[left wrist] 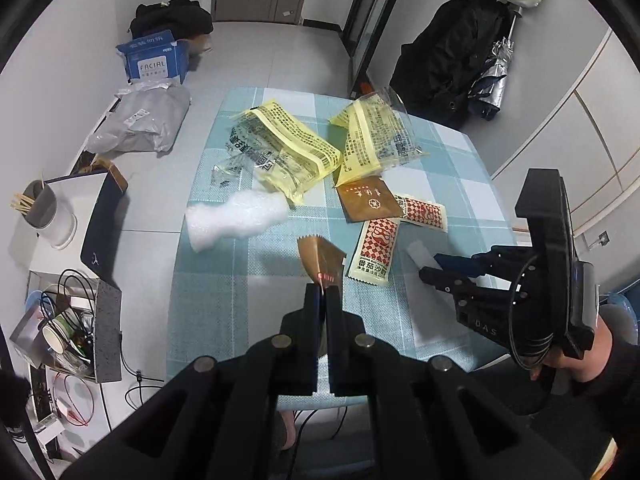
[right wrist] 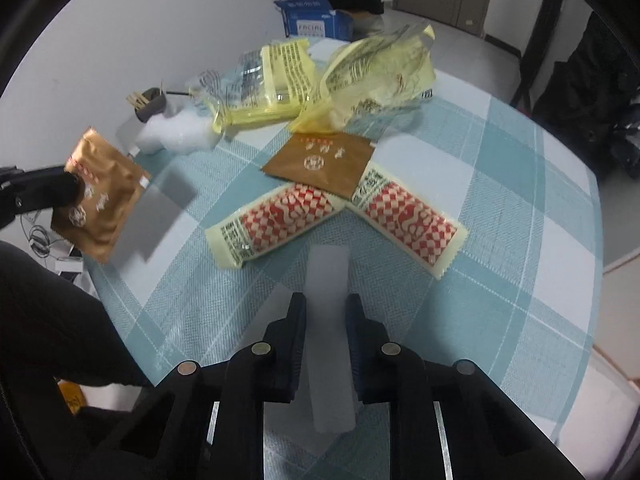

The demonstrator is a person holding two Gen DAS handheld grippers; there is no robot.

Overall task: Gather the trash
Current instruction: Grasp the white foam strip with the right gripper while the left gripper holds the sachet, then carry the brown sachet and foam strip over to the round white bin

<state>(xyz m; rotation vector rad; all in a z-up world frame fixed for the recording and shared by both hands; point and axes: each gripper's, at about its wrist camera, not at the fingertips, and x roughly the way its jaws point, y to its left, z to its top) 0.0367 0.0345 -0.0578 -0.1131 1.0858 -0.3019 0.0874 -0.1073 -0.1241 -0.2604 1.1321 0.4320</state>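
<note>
Left wrist view: our left gripper (left wrist: 322, 290) is clamped on a brown sachet (left wrist: 320, 258) held above the checked tablecloth (left wrist: 224, 288). Our right gripper (right wrist: 326, 300) has its fingers pressed against a white foam strip (right wrist: 328, 276) lying on the cloth. Just ahead of it, two red-checked ketchup packets (right wrist: 280, 220) cross under a second brown sachet (right wrist: 320, 162); yellow wrappers (right wrist: 360, 76) and bubble wrap (right wrist: 176, 130) crowd the far side.

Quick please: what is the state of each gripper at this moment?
Left gripper: closed, holding a brown packet above the table.
Right gripper: closed around a white strip on the table.
</note>
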